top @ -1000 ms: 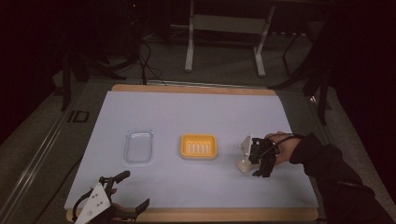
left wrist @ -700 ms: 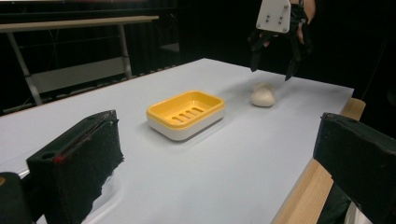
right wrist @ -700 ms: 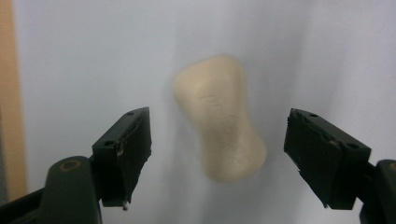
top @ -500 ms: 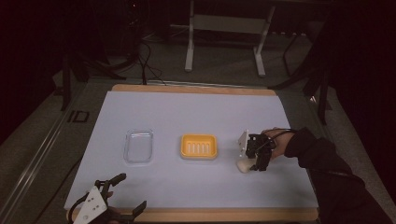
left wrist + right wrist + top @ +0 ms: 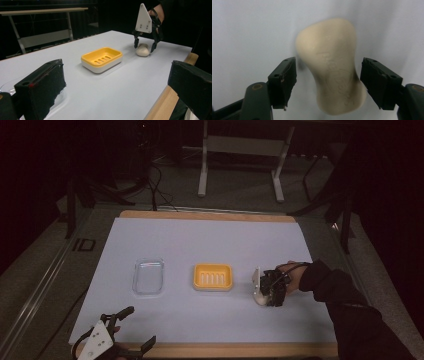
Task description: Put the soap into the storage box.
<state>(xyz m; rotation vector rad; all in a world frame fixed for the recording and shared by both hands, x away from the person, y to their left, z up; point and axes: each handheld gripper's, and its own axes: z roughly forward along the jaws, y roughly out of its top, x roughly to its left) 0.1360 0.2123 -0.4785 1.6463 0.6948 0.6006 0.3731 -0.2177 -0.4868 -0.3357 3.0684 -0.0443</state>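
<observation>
Lowered since earlier, the right gripper (image 5: 328, 85) straddles the soap (image 5: 332, 65), jaws apart; left gripper (image 5: 131, 329) spread wide.

Dim room, with a wood-edged white table (image 5: 210, 240) lit at centre frame, a pale metal frame stand (image 5: 242, 150) at upper centre, and dark grey floor (image 5: 45, 280) along the left.

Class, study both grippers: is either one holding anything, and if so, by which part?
Nothing is held. The right gripper stands open astride the soap bar, gaps on both sides; the left gripper is open over bare table.
</observation>
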